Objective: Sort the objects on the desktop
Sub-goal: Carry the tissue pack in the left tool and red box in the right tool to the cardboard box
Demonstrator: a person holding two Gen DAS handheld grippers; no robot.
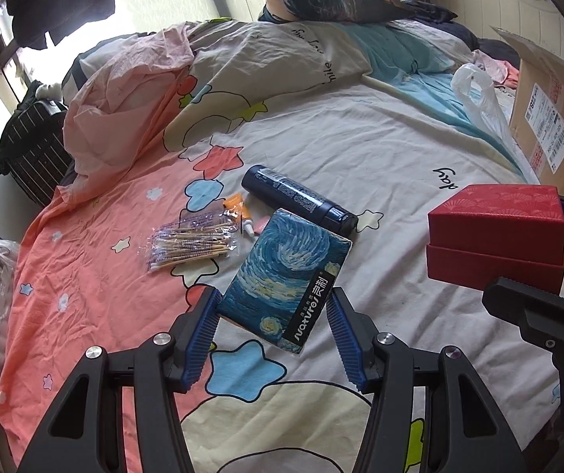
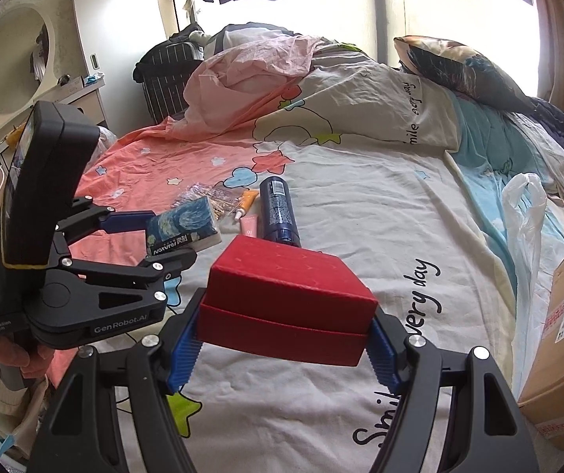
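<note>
- My left gripper point(image 1: 274, 311) clamps the blue swirl-printed tissue pack point(image 1: 282, 276), lifted above the cartoon-print bedsheet point(image 1: 360, 149).
- My right gripper point(image 2: 286, 339) clamps the red lidded cardboard box point(image 2: 282, 299), also above that sheet.

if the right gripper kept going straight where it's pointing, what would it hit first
Probably the dark blue bottle, lying just beyond the red box that the right gripper holds; depth is unclear, so the bedsheet might come first.

Starry tissue pack point(image 1: 286, 276) and red box point(image 2: 290, 299) both lifted above bedsheet.
</note>
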